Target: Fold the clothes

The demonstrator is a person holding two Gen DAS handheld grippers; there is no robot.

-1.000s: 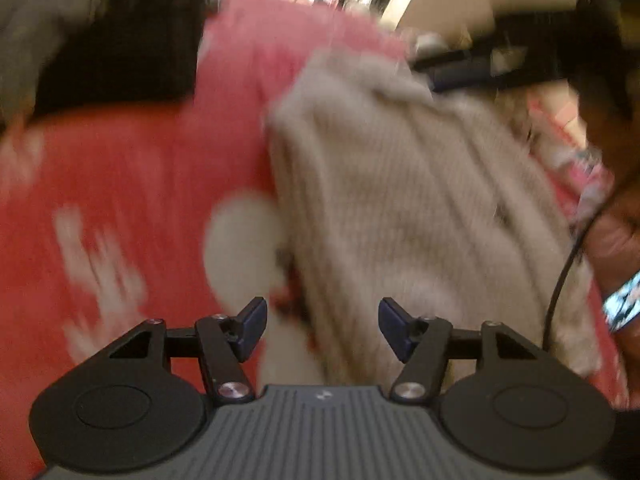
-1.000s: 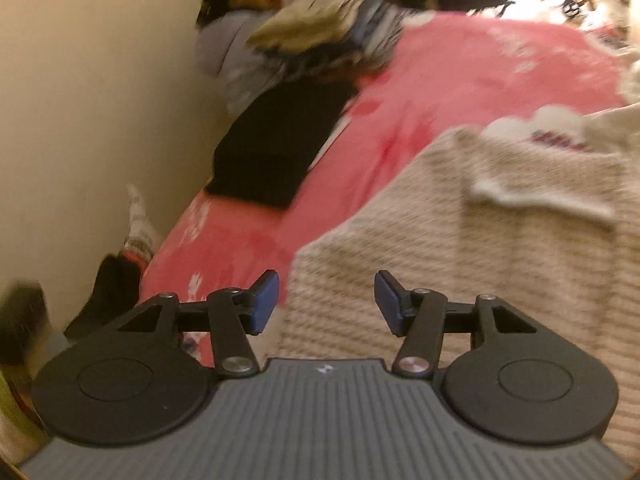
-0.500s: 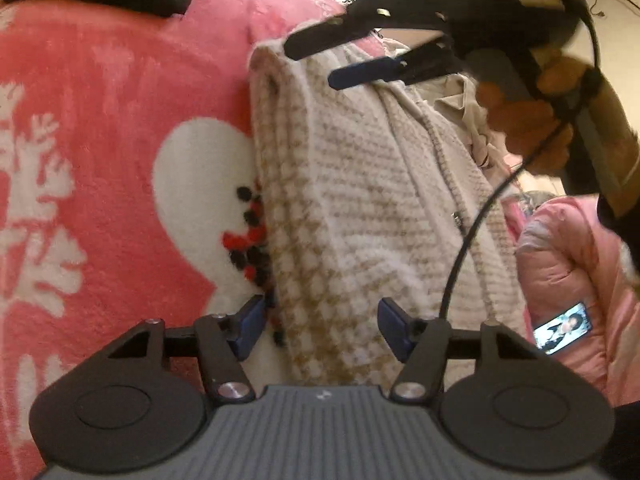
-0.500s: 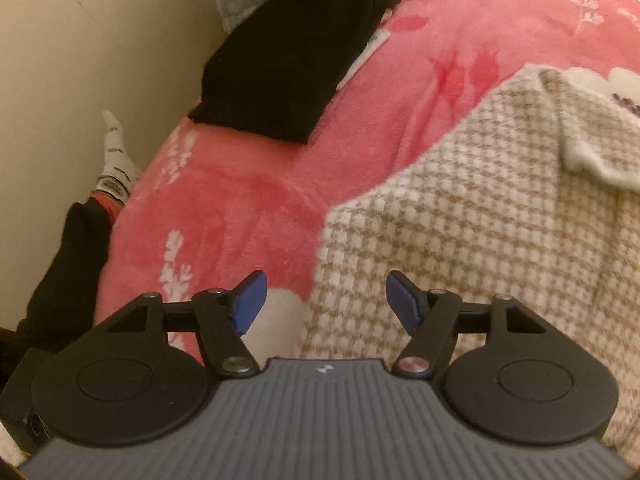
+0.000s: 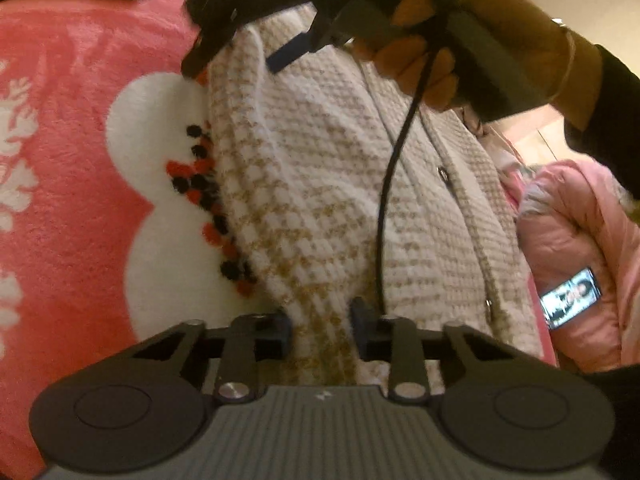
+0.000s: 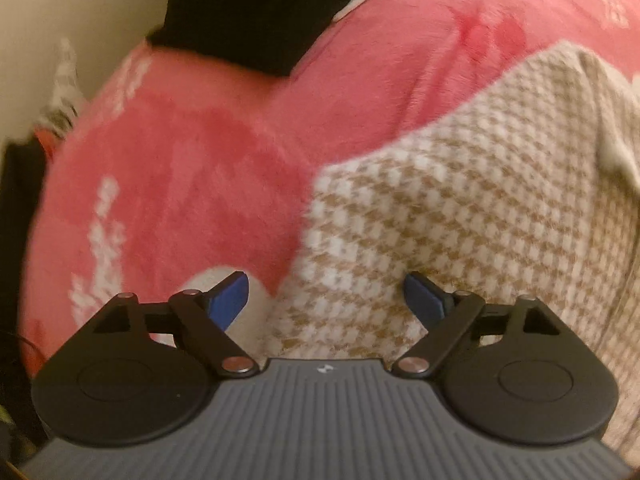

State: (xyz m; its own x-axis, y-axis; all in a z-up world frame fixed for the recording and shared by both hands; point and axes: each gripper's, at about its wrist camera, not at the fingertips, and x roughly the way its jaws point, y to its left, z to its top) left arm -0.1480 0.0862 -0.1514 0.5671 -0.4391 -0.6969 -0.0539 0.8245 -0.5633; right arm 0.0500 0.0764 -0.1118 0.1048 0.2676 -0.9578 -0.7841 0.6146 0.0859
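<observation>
- Compared with a second ago, the left gripper [image 5: 320, 322] has dropped onto the near hem of the sweater [image 5: 320, 168]; its fingers [image 5: 362, 320] are closing, pinching a fold of knit.
- The right gripper [image 6: 325, 300] is now lower, fingers [image 6: 422, 300] opening, released over the sweater's [image 6: 460, 200] corner.
- The sweater is nubby beige-and-white houndstooth, lying on the fleecy pink blanket [image 5: 72, 160] with white shapes covering the bed.

**Bedroom in a home**

Soft red fleece blanket [image 5: 80, 160] with white flower print covers a bed. Clothes lie on it: checked knit cardigan [image 5: 320, 168], black garment [image 6: 256, 12], pink padded jacket [image 5: 572, 248]. Phone [image 5: 570, 298] with lit screen on the jacket. Plain cream wall [image 6: 80, 0] beside the bed.
</observation>
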